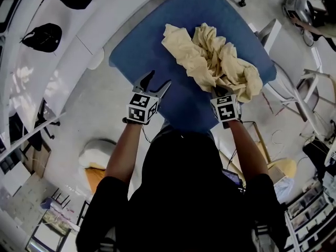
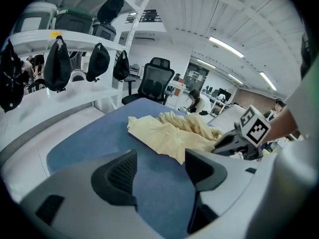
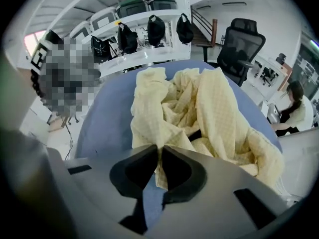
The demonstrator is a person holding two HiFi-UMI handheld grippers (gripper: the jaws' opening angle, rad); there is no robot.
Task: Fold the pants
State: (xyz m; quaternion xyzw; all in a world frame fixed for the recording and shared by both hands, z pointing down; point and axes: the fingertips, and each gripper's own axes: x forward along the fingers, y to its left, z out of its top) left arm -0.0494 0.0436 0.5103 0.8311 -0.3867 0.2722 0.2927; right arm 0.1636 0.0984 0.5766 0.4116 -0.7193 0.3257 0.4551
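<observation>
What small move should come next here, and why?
Probably bring the left tongs to the nearest edge of the pants and close on it. The right tongs are pinched on the fabric, the left stand open over bare blue table, and the pants lie crumpled, so spreading likely needs two grips.

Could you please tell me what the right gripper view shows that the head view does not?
Only the right gripper view shows the right gripper pinched shut on a fold of the pants. Only the head view shows the left gripper open over the table, clear of the pants, and the person's arms. Both show the crumpled pants on the blue table.
</observation>
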